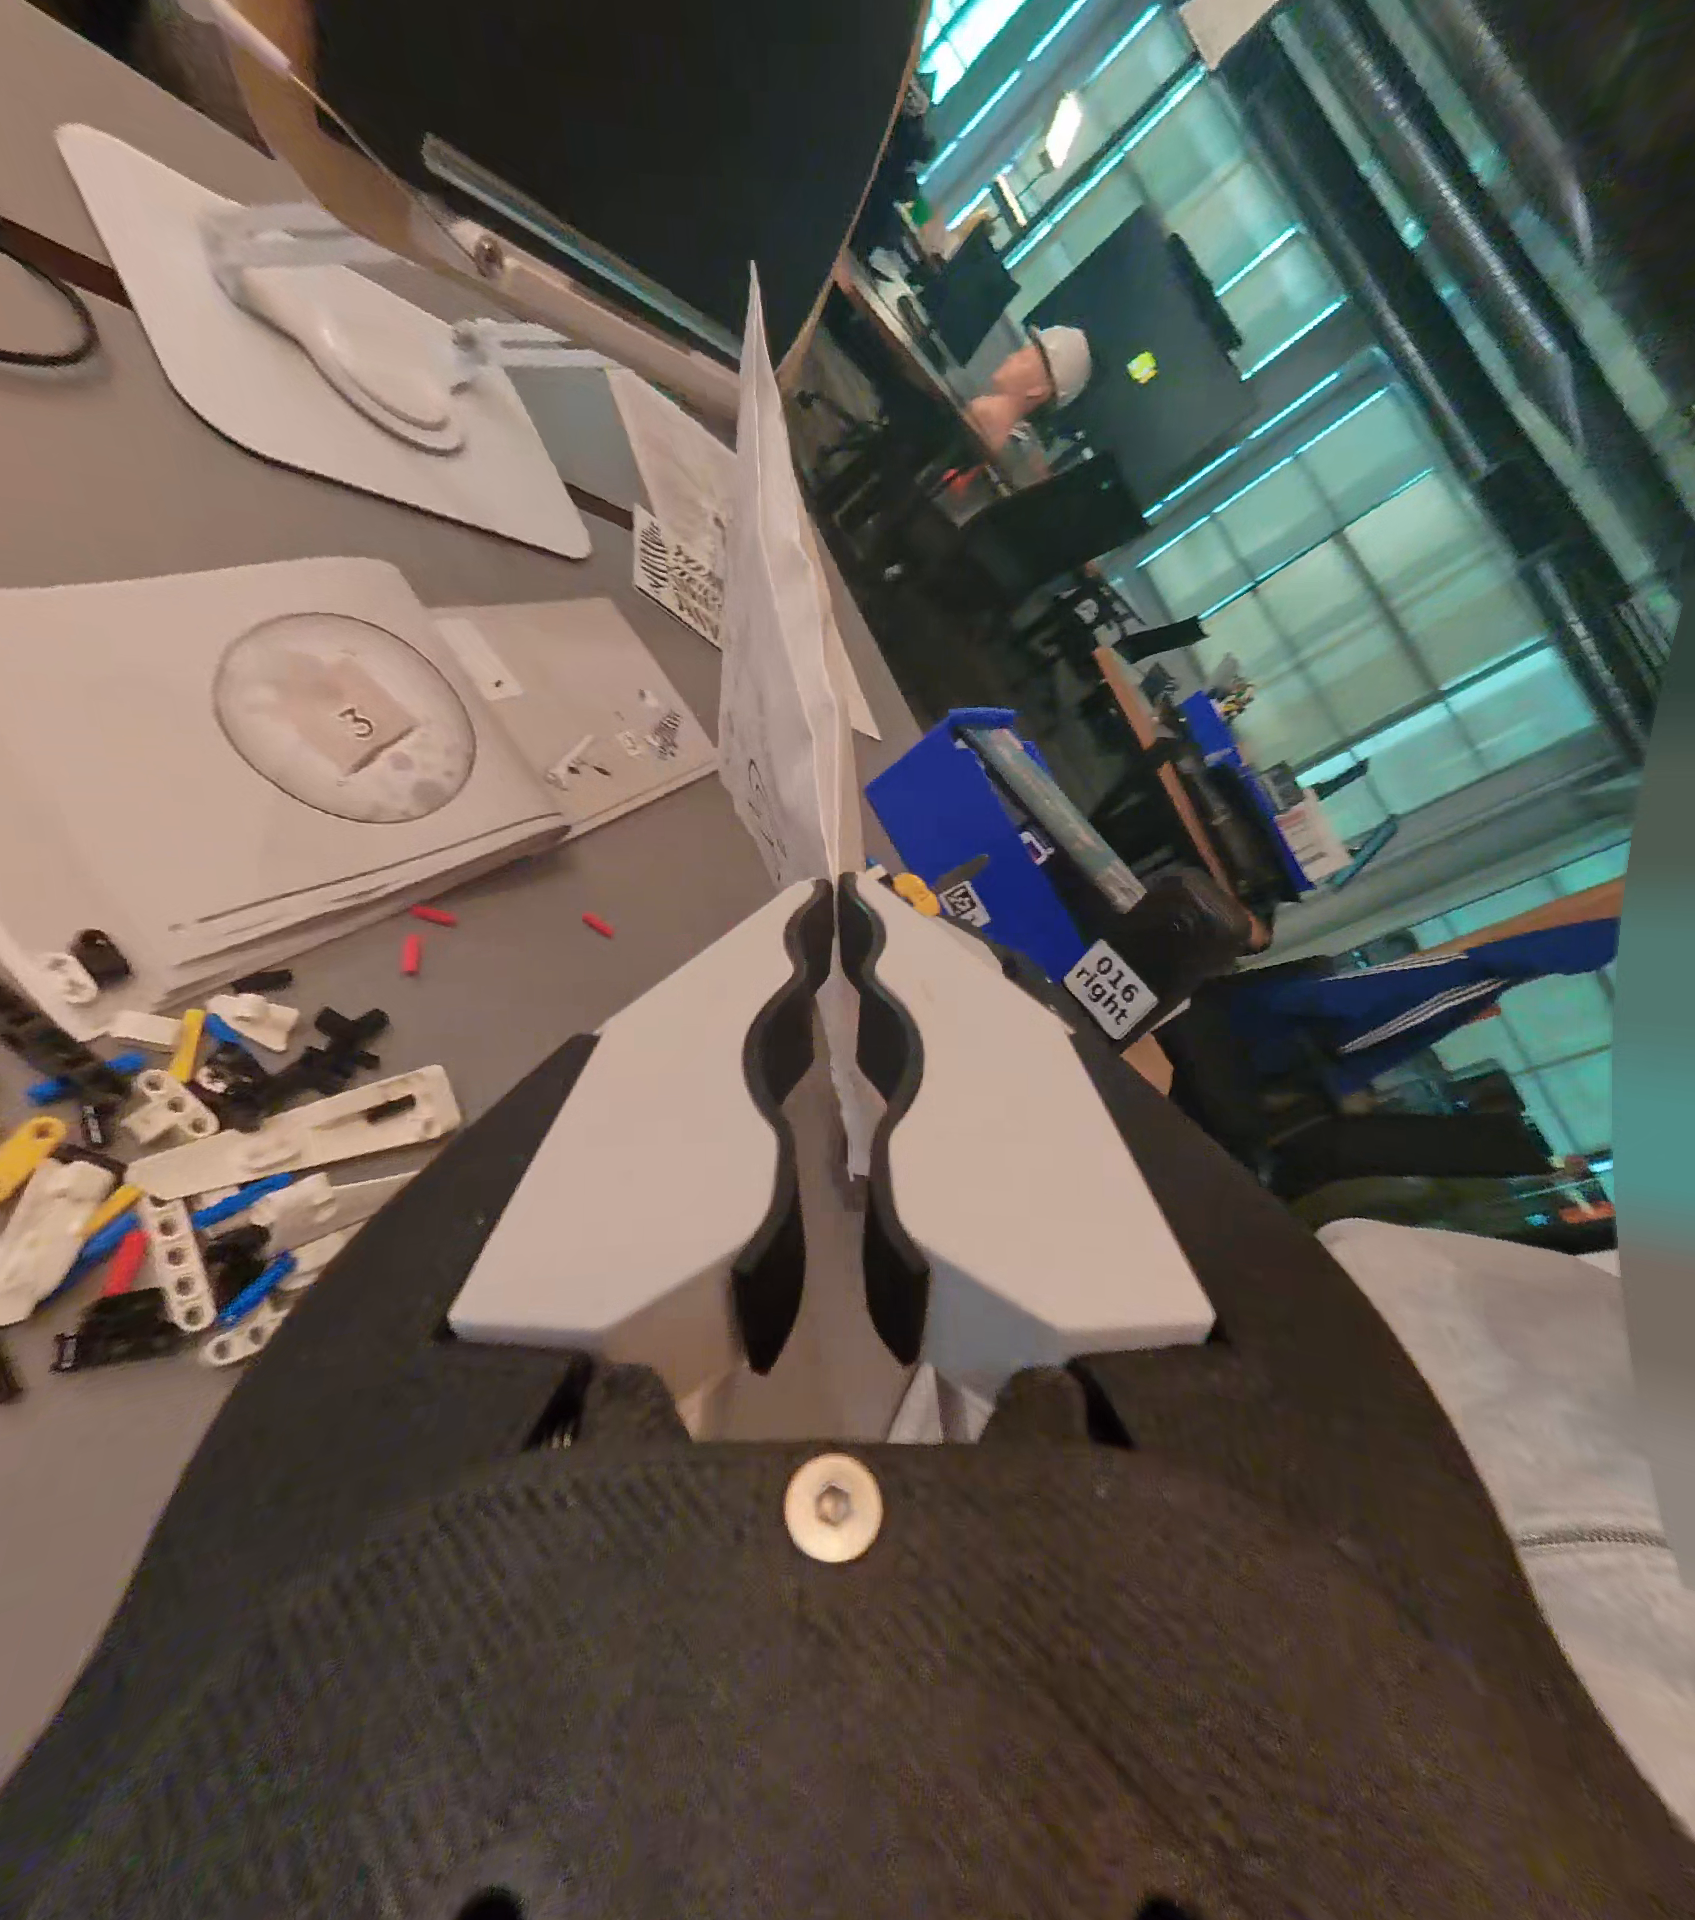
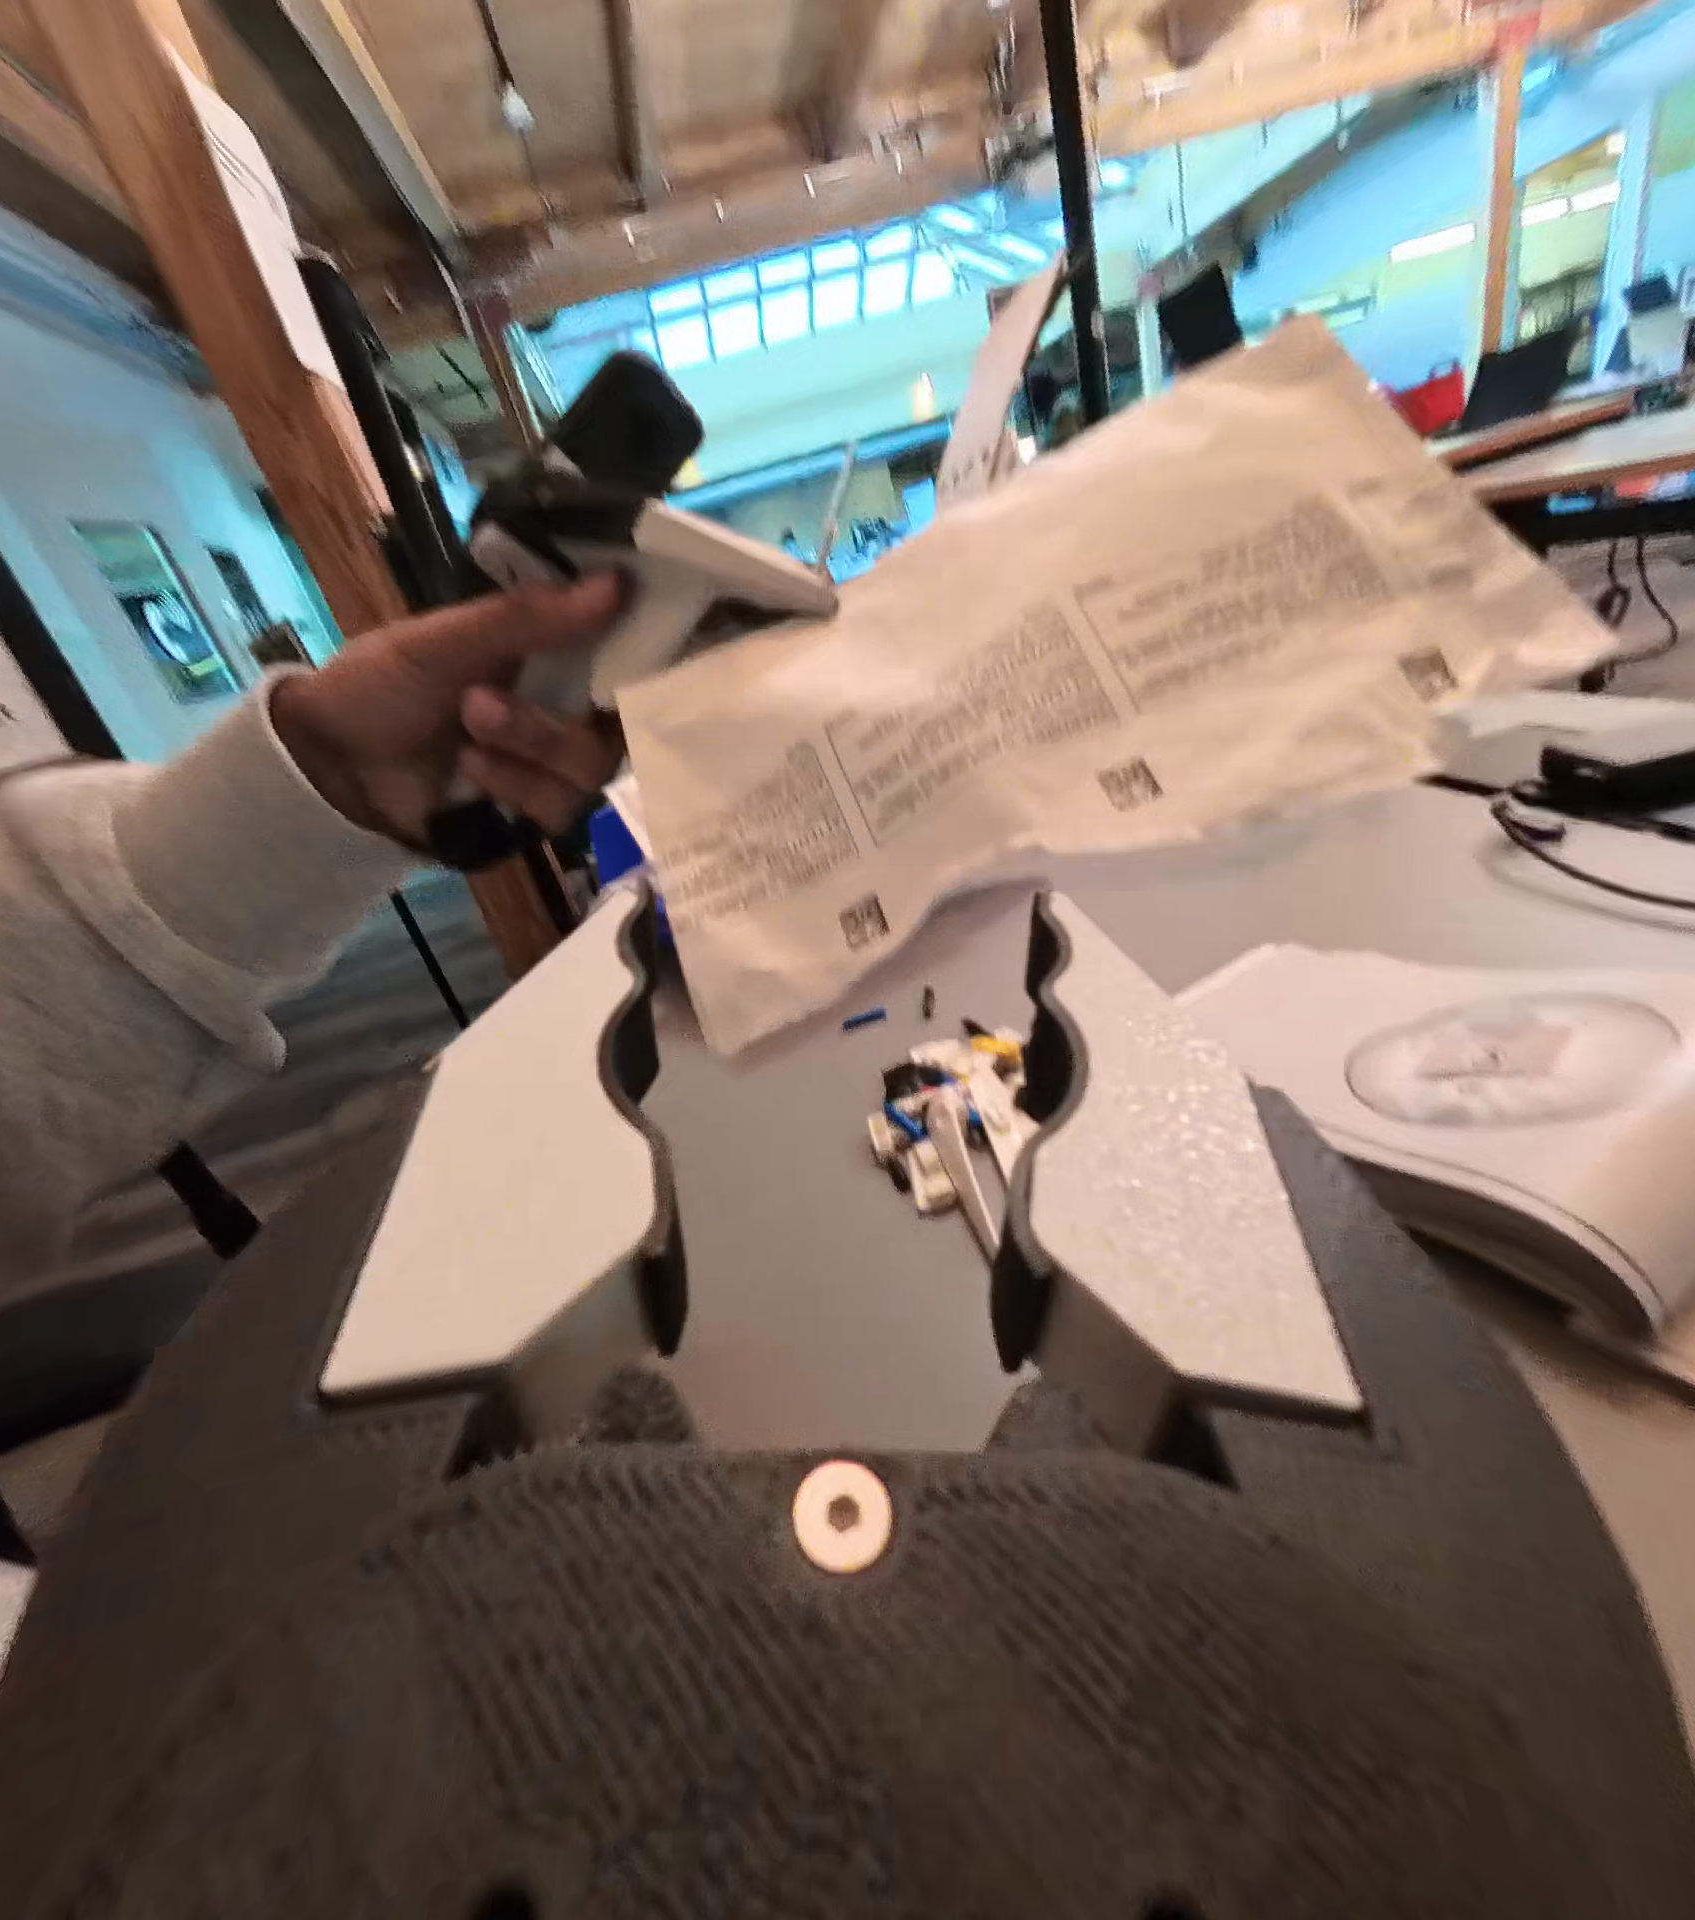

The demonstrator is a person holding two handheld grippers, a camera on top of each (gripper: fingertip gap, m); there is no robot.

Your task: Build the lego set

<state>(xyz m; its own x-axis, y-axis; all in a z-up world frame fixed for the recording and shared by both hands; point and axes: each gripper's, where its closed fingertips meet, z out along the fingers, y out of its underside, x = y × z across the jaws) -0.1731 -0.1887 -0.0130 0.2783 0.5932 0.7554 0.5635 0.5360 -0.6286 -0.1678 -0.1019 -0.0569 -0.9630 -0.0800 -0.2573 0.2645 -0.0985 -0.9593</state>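
- The left wrist view is looking along its claw (image 1: 838, 883), tilted, close above the bench (image 1: 199, 499).
- The right wrist view is facing across the bench (image 2: 822, 1247); both are sharing the paper bag (image 2: 1082, 707) and the brick pile (image 1: 116, 1174).

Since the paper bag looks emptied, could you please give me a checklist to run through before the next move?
1. Left tongs shut on the bag: ok, the paper is pinched between them.
2. Bag clear of the table: ok, it hangs in the air.
3. Bag fully empty: cannot tell, its inside is hidden.
4. Right tongs free: ok, open and holding nothing.
5. Lego pieces out on the table: ok, a loose pile beside the booklet.
6. No pieces near the table edge: cannot tell, the edge is mostly hidden.
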